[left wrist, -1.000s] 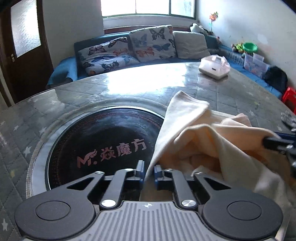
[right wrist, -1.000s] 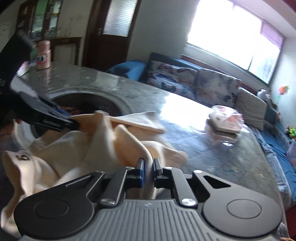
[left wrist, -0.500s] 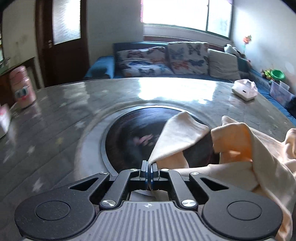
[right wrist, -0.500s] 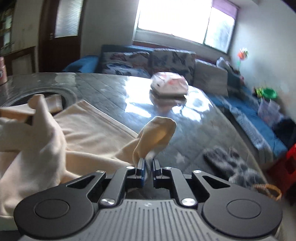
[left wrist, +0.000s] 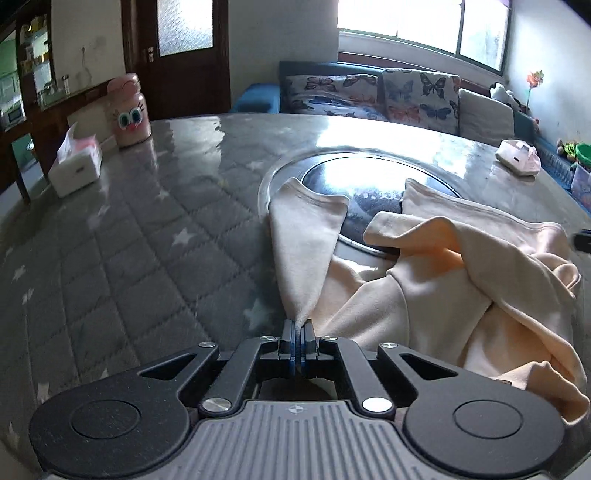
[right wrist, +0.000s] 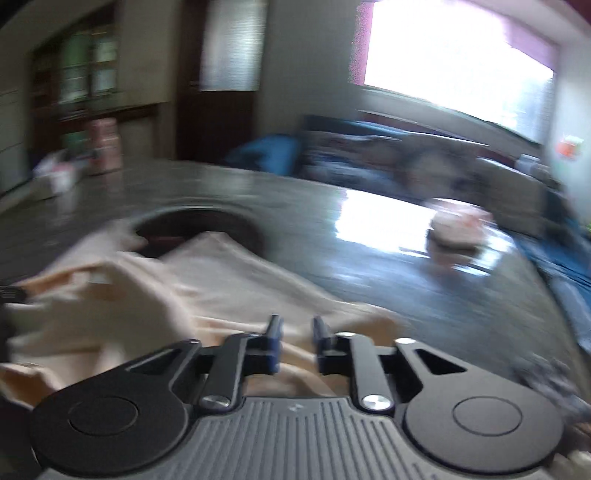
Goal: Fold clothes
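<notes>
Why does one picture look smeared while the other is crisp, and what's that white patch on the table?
Right wrist view: motion blur smears everything but the right gripper itself. Left wrist view: sharp, with fisheye bending at the edges. The white patch is window glare on the table, seen in both views.

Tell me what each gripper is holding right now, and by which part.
The left gripper pinches the cream garment at the tip of a narrow sleeve-like flap. The right gripper is open above the cloth, holding nothing.
</notes>
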`<state>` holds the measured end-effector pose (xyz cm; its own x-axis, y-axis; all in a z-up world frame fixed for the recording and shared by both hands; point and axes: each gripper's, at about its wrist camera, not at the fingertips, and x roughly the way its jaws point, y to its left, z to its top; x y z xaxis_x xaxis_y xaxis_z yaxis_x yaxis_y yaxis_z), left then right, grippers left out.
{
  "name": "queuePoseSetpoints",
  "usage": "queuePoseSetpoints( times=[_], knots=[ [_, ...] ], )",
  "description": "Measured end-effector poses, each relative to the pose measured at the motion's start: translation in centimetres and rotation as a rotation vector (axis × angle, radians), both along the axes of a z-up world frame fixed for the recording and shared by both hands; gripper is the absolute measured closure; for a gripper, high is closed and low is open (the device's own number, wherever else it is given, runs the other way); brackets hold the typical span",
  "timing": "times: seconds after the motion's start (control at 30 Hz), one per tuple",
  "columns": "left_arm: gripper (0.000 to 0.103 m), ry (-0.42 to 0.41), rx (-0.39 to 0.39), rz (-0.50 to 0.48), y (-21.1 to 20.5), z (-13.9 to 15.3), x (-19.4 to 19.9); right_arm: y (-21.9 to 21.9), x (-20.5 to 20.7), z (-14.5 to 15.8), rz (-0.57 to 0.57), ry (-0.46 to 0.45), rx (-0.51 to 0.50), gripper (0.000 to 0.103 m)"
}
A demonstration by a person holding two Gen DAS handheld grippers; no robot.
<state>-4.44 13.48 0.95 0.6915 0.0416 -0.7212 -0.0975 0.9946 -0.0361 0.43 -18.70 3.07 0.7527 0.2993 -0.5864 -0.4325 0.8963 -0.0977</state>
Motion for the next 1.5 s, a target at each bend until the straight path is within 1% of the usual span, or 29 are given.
queuePoseSetpoints(
  times=[0.1, 0.17, 0.27, 0.33, 0.37, 0.4, 0.43, 0.47, 0.5, 0.53, 0.6, 0.67, 0.73, 0.8, 0.87, 0.93, 1.03, 1.13, 1.23, 1.27, 1.3, 1.37, 1.43, 1.5],
  knots=[
    [0.1, -0.011, -0.019, 0.011, 0.5, 0.2, -0.6, 4.2, -0.1, -0.4, 0.153, -0.025, -0.05, 0.057],
    [0.1, -0.011, -0.023, 0.01, 0.6, 0.2, -0.8, 6.6, 0.0, -0.7, 0.227, -0.024, -0.063, 0.051],
    [0.1, -0.007, -0.03, 0.01, 0.8, 0.1, -1.0, 7.5, 0.7, -1.0, 0.248, -0.013, -0.067, 0.05],
    [0.1, 0.001, -0.039, 0.016, 1.1, -0.2, -1.1, 7.8, 1.1, -1.1, 0.254, -0.005, -0.068, 0.052],
    [0.1, 0.005, -0.04, 0.018, 1.1, -0.3, -1.2, 8.0, 1.4, -1.2, 0.256, -0.001, -0.069, 0.057],
    [0.1, 0.006, -0.039, 0.017, 1.0, -0.3, -1.2, 8.2, 1.6, -1.3, 0.259, 0.003, -0.069, 0.069],
    [0.099, 0.006, -0.038, 0.015, 1.0, -0.3, -1.2, 8.3, 1.8, -1.4, 0.262, 0.007, -0.07, 0.078],
    [0.096, 0.006, -0.035, 0.015, 1.0, -0.2, -1.2, 8.5, 2.1, -1.4, 0.265, 0.011, -0.071, 0.09],
    [0.095, 0.006, -0.031, 0.015, 0.9, -0.1, -1.2, 8.7, 2.3, -1.5, 0.268, 0.015, -0.071, 0.094],
    [0.094, 0.005, -0.028, 0.013, 0.8, 0.0, -1.2, 8.9, 2.5, -1.6, 0.271, 0.019, -0.072, 0.095],
    [0.087, 0.0, -0.017, 0.01, 0.6, 0.2, -1.2, 7.4, 2.0, -0.7, 0.243, -0.014, -0.074, 0.096],
    [0.084, -0.009, -0.003, 0.005, 0.4, 0.5, -1.1, 5.4, 1.3, 0.4, 0.202, -0.055, -0.079, 0.096],
    [0.077, -0.023, -0.008, 0.0, 0.3, 0.9, -1.0, 3.0, 0.5, 1.6, 0.151, -0.089, -0.088, 0.096],
    [0.063, -0.044, -0.002, -0.01, 0.0, 1.4, -1.0, 0.8, -0.2, 2.4, 0.095, -0.116, -0.097, 0.096],
    [0.057, -0.064, 0.014, -0.024, -0.4, 1.9, -0.9, -1.7, -1.0, 3.0, 0.021, -0.127, -0.102, 0.096],
    [0.056, -0.076, 0.017, -0.044, -1.0, 2.4, -0.4, -4.6, -2.2, 3.3, -0.061, -0.128, -0.103, 0.096],
    [0.056, -0.093, 0.02, -0.079, -1.9, 2.9, 0.5, -7.9, -4.1, 2.8, -0.163, -0.098, -0.127, 0.096],
    [0.056, -0.101, 0.019, -0.117, -2.8, 3.2, 1.8, -10.5, -5.9, 1.5, -0.251, -0.024, -0.146, 0.096],
    [0.056, -0.097, 0.035, -0.154, -3.9, 3.1, 3.6, -12.8, -6.8, -0.1, -0.332, 0.059, -0.156, 0.095],
    [0.056, -0.093, 0.041, -0.161, -4.3, 3.1, 4.3, -13.5, -7.0, -0.5, -0.351, 0.083, -0.154, 0.093],
    [0.057, -0.09, 0.045, -0.173, -4.6, 3.0, 5.0, -14.1, -7.2, -0.6, -0.371, 0.098, -0.145, 0.086],
    [0.057, -0.082, 0.042, -0.193, -5.1, 2.8, 6.5, -15.1, -7.4, -0.4, -0.399, 0.108, -0.132, 0.076],
    [0.057, -0.07, 0.03, -0.207, -5.4, 2.4, 8.0, -15.9, -7.6, 0.5, -0.423, 0.091, -0.128, 0.074],
    [0.058, -0.062, 0.014, -0.213, -5.7, 2.0, 9.6, -16.6, -7.5, 1.4, -0.437, 0.075, -0.115, 0.068]
  ],
)
